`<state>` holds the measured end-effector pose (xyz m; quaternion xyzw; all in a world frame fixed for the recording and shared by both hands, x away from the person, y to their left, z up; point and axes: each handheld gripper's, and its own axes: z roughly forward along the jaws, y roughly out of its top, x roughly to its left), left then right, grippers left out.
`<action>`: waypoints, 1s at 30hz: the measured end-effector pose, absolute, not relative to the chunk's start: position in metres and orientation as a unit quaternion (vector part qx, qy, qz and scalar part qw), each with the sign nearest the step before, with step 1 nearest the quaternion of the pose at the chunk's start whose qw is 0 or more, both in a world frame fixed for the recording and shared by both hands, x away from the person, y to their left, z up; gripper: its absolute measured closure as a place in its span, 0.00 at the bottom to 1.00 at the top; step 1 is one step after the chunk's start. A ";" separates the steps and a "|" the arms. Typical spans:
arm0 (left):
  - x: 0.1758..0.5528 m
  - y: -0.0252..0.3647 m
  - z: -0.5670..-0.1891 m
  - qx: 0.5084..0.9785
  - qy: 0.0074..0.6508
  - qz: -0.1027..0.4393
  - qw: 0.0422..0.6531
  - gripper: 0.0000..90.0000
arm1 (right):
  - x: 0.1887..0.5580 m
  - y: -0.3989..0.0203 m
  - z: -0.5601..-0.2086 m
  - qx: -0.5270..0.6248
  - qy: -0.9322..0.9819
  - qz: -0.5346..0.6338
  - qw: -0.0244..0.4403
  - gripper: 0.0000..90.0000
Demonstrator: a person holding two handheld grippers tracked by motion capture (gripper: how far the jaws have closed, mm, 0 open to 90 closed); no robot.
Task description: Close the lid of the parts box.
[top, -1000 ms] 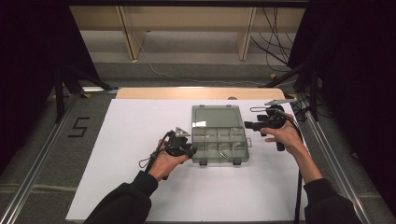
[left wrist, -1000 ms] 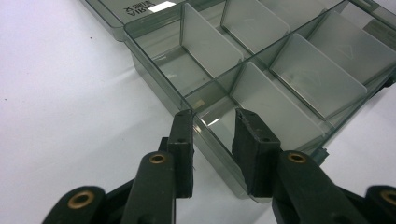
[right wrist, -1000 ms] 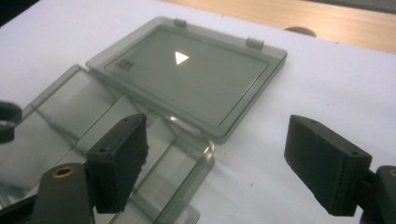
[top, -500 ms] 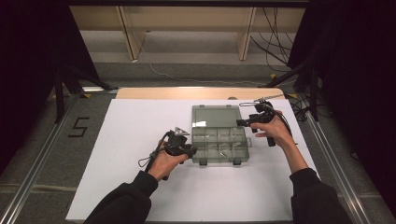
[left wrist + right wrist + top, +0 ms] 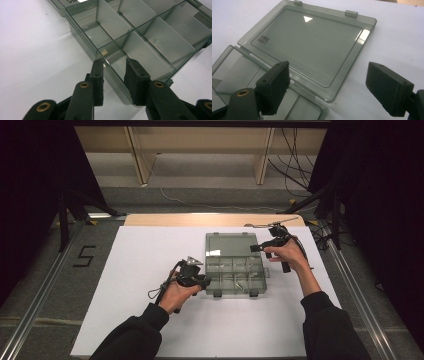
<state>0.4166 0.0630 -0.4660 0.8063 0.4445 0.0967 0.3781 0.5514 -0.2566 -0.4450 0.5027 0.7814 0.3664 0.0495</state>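
Observation:
A smoky clear compartment box (image 5: 235,276) lies open on the white sheet, its lid (image 5: 231,245) folded flat on the far side. My left gripper (image 5: 206,281) is at the box's near left corner. In the left gripper view the gripper (image 5: 115,62) straddles the box's side wall (image 5: 82,32), one jaw outside and one inside a compartment, with a gap showing. A small pale piece (image 5: 104,52) lies in that compartment. My right gripper (image 5: 260,242) hovers at the lid's right edge. In the right gripper view it (image 5: 329,87) stands wide open above the lid (image 5: 307,42).
The white sheet (image 5: 150,255) covers the table, with bare room left of the box and in front of it. A wooden strip (image 5: 200,219) runs along the back. Metal rails (image 5: 350,285) flank the table. Cables (image 5: 300,150) hang at the back right.
My right gripper has moved left and slightly down, from beside the box to the lid's right edge. The left gripper and the box have stayed put.

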 end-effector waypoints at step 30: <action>0.416 0.063 -0.466 0.808 0.440 0.098 0.379 0.75 | 0.568 -0.247 -0.463 0.528 0.784 0.326 0.015 0.32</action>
